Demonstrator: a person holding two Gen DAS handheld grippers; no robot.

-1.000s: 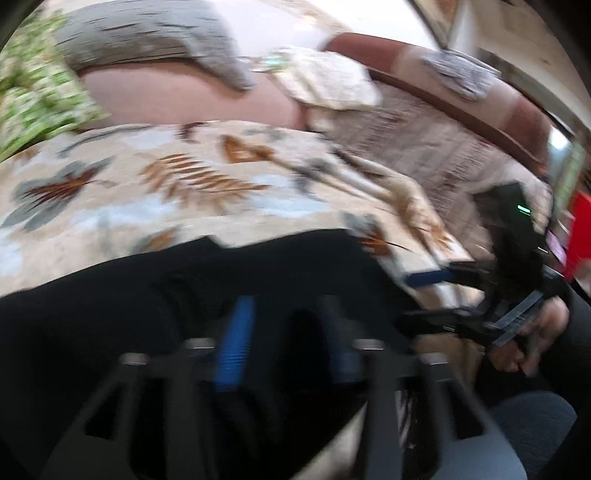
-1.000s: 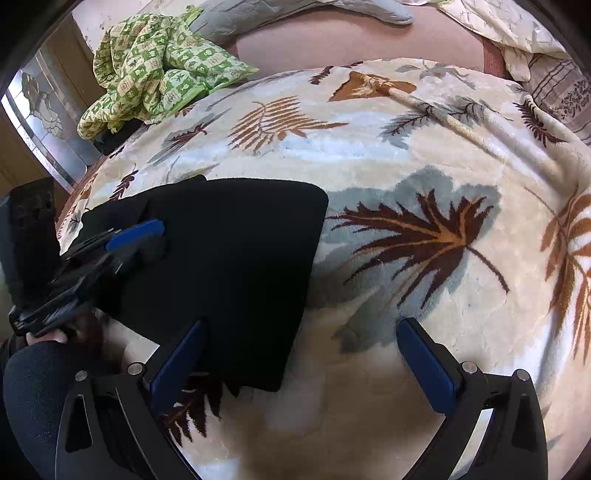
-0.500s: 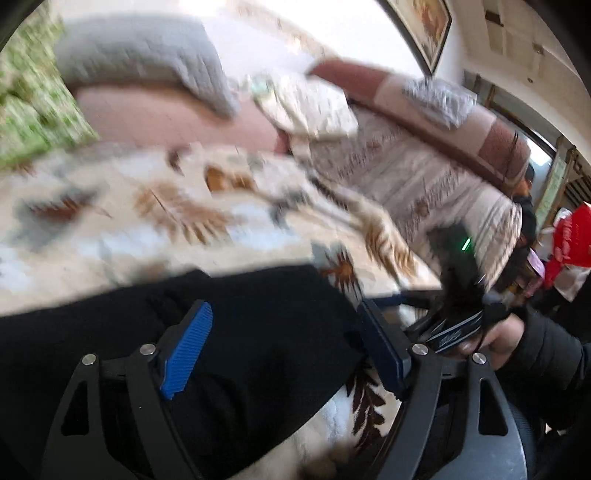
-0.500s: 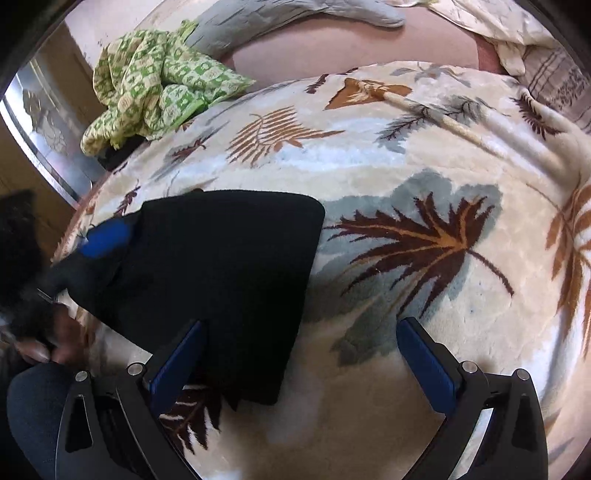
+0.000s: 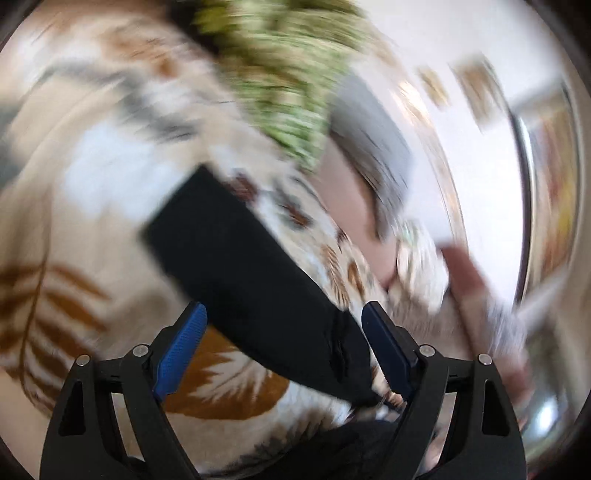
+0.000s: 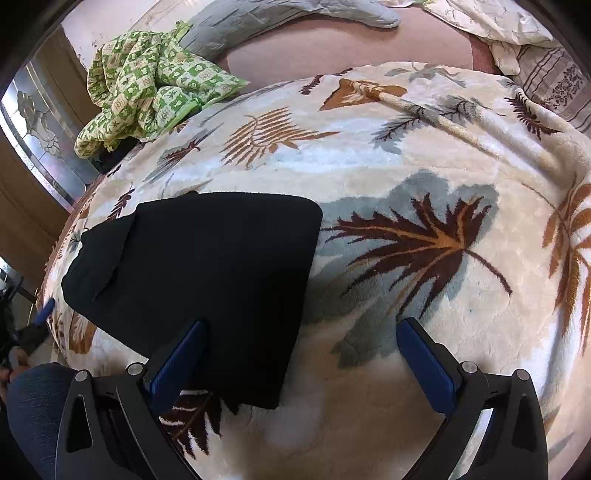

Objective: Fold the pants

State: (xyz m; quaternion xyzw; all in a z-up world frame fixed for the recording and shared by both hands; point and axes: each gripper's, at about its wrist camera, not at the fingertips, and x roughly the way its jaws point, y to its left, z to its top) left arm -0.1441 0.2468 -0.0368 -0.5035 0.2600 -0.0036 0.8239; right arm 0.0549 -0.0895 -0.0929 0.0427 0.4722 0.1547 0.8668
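On the blanket's near left part lie the pants (image 6: 207, 273), black, already folded into a flat, squarish stack with a looser flap at the left end. Judged soft, light, limp knit: it will sag and drag on the fuzzy pile, not slip; best taken by pinching through all layers at a corner or the near edge. Right gripper (image 6: 299, 354) hangs over the near right corner, jaws wide, pads off the cloth. Left gripper (image 5: 282, 349), blurred, jaws opening, pants (image 5: 236, 266) showing between the fingers but not pinched. Leaf blanket (image 6: 424, 177) around; green quilt (image 6: 147, 85) far left, grey pillow (image 6: 266, 22) beyond it.
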